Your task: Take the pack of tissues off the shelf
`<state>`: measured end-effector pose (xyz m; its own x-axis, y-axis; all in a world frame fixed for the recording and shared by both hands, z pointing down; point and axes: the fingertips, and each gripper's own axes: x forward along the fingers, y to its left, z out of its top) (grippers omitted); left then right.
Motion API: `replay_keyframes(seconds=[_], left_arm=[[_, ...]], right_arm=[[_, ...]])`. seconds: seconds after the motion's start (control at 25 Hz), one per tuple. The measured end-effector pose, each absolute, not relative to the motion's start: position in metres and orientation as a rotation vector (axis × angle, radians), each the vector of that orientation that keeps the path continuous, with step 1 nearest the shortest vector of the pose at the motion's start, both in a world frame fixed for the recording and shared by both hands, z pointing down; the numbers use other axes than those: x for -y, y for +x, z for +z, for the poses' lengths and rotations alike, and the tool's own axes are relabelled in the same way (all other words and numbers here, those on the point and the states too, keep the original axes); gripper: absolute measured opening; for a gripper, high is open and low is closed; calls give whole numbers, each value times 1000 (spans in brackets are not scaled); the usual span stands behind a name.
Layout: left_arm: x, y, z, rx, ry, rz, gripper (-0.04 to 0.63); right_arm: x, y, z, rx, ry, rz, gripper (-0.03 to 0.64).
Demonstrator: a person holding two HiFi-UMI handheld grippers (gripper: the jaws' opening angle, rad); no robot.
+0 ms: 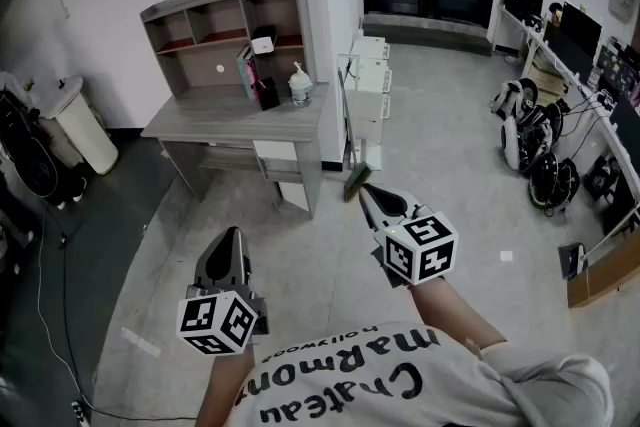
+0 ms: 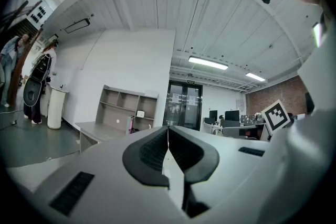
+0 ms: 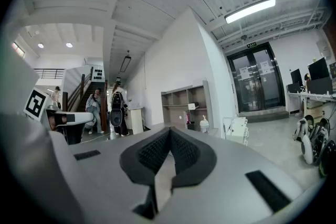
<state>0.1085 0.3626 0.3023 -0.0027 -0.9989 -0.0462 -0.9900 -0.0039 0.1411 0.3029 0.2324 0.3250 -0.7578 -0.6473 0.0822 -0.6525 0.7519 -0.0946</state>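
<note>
1. Two tongs, lower half of frame: left gripper and right gripper, jaws pressed together, both empty.
2. One white pack of tissues, upper centre, in right-hand compartment of shelf.
3. Long axis and facing: too small to tell.

head: high, looking down | both gripper views: level, far | shared: shelf desk

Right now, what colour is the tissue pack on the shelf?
White; the tissue pack shows best in the head view.

White lettered T-shirt; grey left gripper and right gripper carry black-white marker cubes.
</note>
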Motion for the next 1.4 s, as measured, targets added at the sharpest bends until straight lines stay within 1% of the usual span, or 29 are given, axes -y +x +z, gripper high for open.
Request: replay_keyframes(seconds=[0.44,0.68,0.92,1.16,1.4], left_arm=[[-370,135,317,2164,2149,-234,18],[-373,142,345,2131,2106,-232,18],[-356,147,357,2050,2135,-199,18],[-318,125,358,1991,2182,-172,18],[-262,84,352,1911,2226,-146,18]], right_arm=[[-237,329,340,2889,1044,206,11],[-238,331,364,2893,995,294,12],[-229,320,373,2867,960,295,12],[-202,290,376,2844,949,279,12],[-158,246,368,2853,966,301,12]])
